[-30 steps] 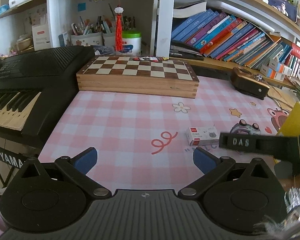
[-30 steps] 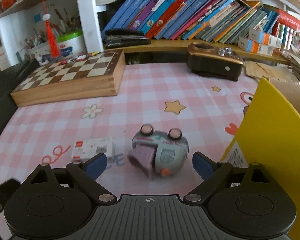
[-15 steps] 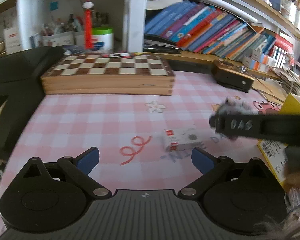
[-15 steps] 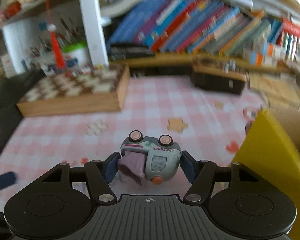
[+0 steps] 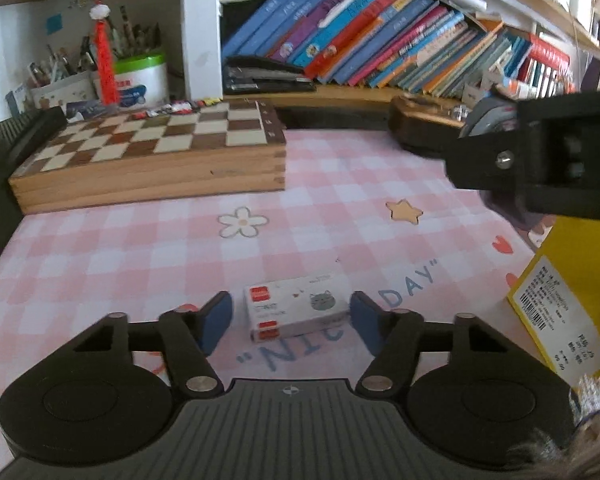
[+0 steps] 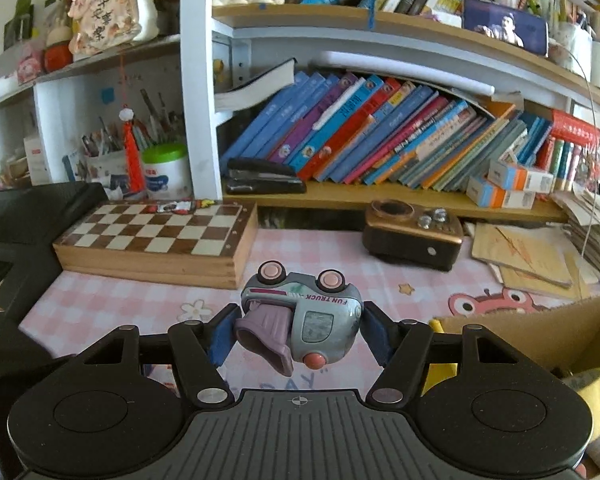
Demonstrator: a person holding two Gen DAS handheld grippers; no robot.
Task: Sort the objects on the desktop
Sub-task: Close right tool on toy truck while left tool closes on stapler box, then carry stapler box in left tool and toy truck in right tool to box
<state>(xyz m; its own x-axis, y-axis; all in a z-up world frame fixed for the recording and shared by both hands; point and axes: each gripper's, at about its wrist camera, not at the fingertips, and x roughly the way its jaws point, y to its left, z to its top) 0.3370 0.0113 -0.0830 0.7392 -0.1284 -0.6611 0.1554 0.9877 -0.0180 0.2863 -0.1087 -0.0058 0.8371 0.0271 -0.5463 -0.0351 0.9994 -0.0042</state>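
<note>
In the left wrist view, our left gripper [image 5: 290, 316] is wide open, and the small white box [image 5: 298, 311] lies on the bench [image 5: 140, 248] directly between its fingertips. The long axis of the box runs across, from one finger toward the other. We judge that closing would take it by its short ends.

In the right wrist view, our right gripper [image 6: 296, 334] is closed on the toy truck [image 6: 302, 316], held upside down above the bench. Only this view shows the cardboard box [image 6: 540, 332] at right, probably its destination. The white box cannot be seen here.
</note>
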